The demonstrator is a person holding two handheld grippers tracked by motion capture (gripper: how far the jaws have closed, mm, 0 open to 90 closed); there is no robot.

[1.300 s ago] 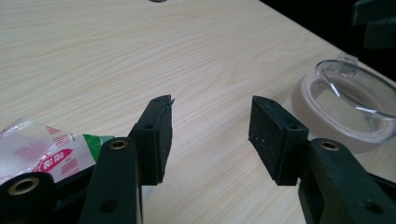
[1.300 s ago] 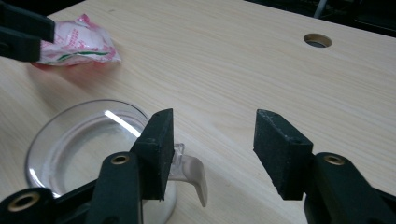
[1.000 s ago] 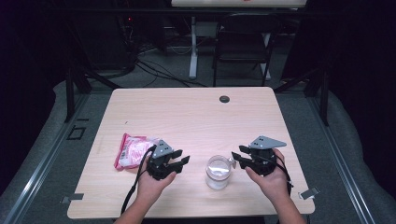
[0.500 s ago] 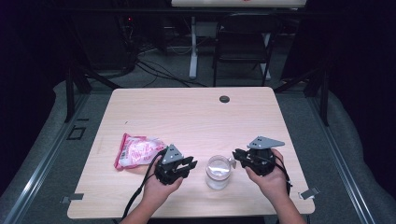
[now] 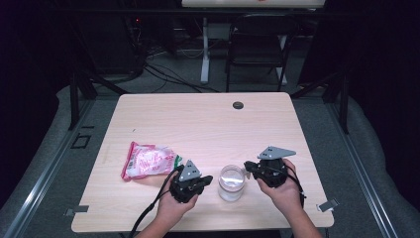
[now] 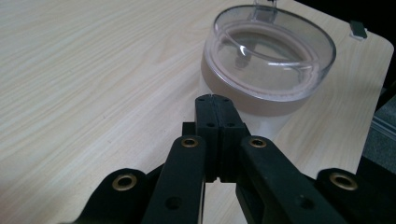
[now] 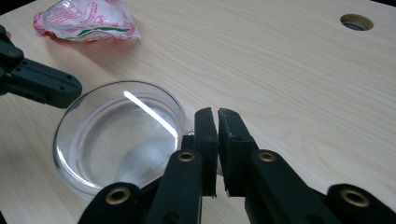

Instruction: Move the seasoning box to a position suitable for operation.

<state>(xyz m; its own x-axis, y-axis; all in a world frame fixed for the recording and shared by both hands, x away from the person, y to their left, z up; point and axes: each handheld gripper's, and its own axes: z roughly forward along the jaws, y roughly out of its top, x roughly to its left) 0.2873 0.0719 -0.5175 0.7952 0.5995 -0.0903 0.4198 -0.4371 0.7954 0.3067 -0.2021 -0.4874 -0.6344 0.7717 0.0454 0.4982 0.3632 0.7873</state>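
Left gripper [image 5: 207, 179] just left of clear lidded jar [image 5: 232, 182], jaws just closed, pads together, empty. Right gripper [image 5: 249, 167] just right of jar, jaws closing to a thin gap, empty. Pink snack bag [image 5: 147, 160] farther left of jar; table [image 5: 208, 124] hole [image 5: 238, 105] well beyond.
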